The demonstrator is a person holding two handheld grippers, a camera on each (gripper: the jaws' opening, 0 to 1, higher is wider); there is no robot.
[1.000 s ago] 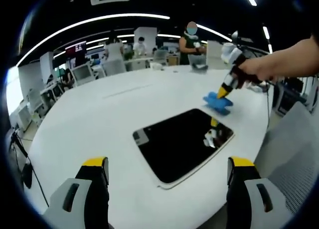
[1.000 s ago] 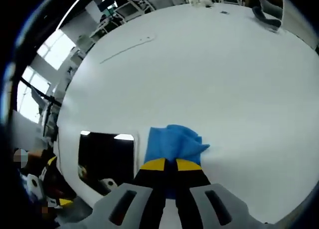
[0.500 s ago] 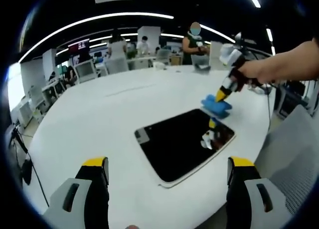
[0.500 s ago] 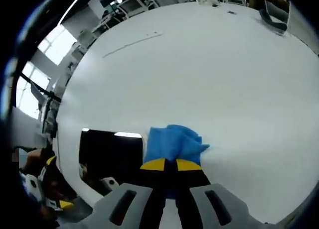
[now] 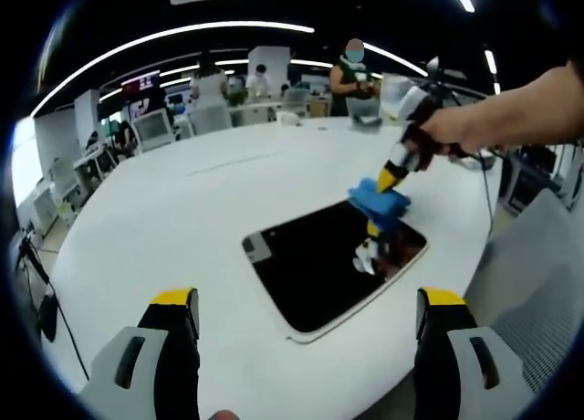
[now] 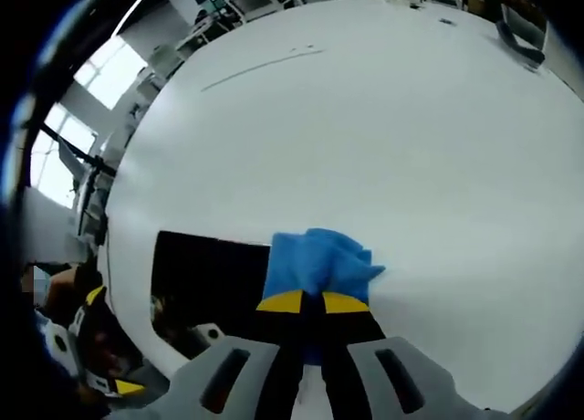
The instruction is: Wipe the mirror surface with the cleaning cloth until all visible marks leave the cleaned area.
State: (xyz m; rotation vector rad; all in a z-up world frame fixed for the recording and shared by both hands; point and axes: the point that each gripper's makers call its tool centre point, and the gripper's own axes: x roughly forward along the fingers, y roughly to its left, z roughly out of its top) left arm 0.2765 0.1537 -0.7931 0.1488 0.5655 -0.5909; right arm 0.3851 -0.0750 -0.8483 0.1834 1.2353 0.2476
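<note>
In the left gripper view the left gripper [image 5: 306, 333] stands spread and empty, the mirror [image 5: 333, 260] beyond its tips, while in the right gripper view the right gripper [image 6: 304, 303] pinches the cloth [image 6: 317, 263], soft, limp, best held bunched, at the glass edge.

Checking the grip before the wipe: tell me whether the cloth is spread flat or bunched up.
Bunched up. The blue cloth sits crumpled in a lump, pinched between the shut right tongs, at the mirror edge.
</note>
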